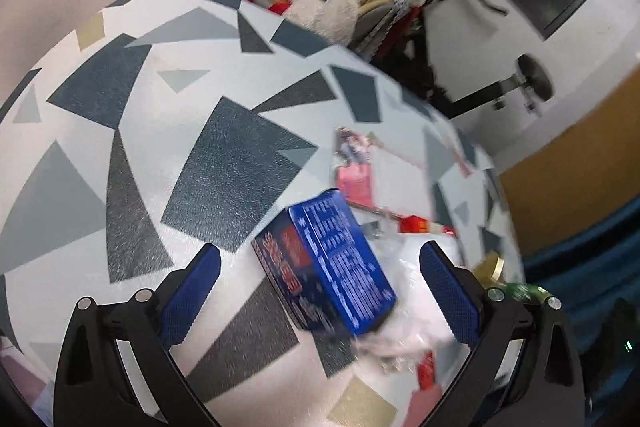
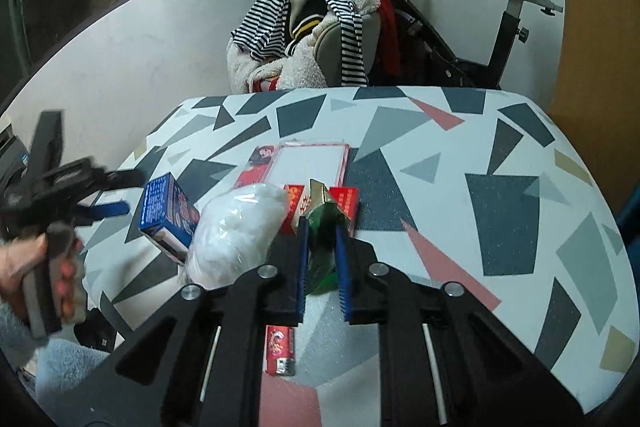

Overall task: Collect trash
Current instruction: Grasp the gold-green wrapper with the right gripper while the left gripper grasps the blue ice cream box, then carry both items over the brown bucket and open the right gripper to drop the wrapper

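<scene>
My left gripper (image 1: 320,263) is open, its blue pads wide apart on either side of a blue box (image 1: 332,267) that lies on the patterned table (image 1: 168,131). The box also shows in the right wrist view (image 2: 168,213), with the left gripper (image 2: 116,191) just left of it. A crumpled clear plastic bag (image 2: 236,231) lies beside the box. My right gripper (image 2: 322,223) is shut on a green and gold wrapper (image 2: 322,223) and holds it over the table. The wrapper also shows in the left wrist view (image 1: 520,289).
A flat packet with a picture (image 2: 304,167), red cartons (image 2: 344,201) and a red lighter (image 2: 279,349) lie on the table. Behind the table stand a chair piled with clothes (image 2: 304,27) and an exercise bike (image 2: 500,27). The table edge runs near the left gripper.
</scene>
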`<state>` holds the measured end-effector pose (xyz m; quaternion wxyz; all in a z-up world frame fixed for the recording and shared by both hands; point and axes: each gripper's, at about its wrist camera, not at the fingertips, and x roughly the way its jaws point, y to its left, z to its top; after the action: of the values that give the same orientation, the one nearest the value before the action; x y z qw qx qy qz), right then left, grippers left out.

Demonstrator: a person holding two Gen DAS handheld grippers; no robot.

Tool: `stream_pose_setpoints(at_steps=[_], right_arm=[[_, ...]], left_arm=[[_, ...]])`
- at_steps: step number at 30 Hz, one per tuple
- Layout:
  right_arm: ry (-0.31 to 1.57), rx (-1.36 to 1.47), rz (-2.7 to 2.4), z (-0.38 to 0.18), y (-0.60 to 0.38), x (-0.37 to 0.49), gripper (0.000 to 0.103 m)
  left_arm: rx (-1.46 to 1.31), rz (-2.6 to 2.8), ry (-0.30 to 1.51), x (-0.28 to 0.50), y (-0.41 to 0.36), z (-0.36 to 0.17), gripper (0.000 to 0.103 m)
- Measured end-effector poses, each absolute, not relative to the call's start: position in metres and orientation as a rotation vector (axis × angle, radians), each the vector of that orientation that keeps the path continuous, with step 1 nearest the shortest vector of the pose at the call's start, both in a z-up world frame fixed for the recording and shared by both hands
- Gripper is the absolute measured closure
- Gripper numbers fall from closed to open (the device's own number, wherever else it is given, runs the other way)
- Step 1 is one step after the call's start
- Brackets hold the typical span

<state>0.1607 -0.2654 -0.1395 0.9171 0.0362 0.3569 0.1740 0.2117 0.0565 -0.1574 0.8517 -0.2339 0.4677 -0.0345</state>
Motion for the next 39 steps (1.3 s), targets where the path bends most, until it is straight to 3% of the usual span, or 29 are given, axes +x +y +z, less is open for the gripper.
stream_pose_setpoints(at_steps=[4,5,7,9,11,26,39], right_arm=[[0.757,0.048,0.366,-0.147,-0.264,0.162,0.087],[0.759,0.044,0.369,-0.148,-0.263,0.161,0.087],[0.76,0.033,0.377,-0.149,-0.262,0.161,0.087],[0.757,0.024,0.384,-0.148,-0.261,0.16,0.087],[0.753,0.018,0.389,-0.147,-0.26,0.158,0.087],[0.737,0.029,0.415,-0.129,-0.26,0.133,0.087],[0.741,-0.044,0.461,-0.115,-0.254,0.09,0.087]], left_arm=[[-0.427,-0.022,1.026,0.229,0.049,-0.174,0.007],[-0.429,-0.02,1.027,0.23,0.05,-0.178,0.022],[-0.458,-0.075,1.028,0.232,0.052,-0.182,0.04],[-0.436,-0.078,1.018,0.229,0.052,-0.179,0.046],[-0.407,-0.084,1.009,0.226,0.052,-0.173,0.059],[-0.254,-0.177,0.864,0.165,0.051,-0.11,0.061],[-0.217,-0.237,0.778,0.074,0.048,-0.105,0.061]])
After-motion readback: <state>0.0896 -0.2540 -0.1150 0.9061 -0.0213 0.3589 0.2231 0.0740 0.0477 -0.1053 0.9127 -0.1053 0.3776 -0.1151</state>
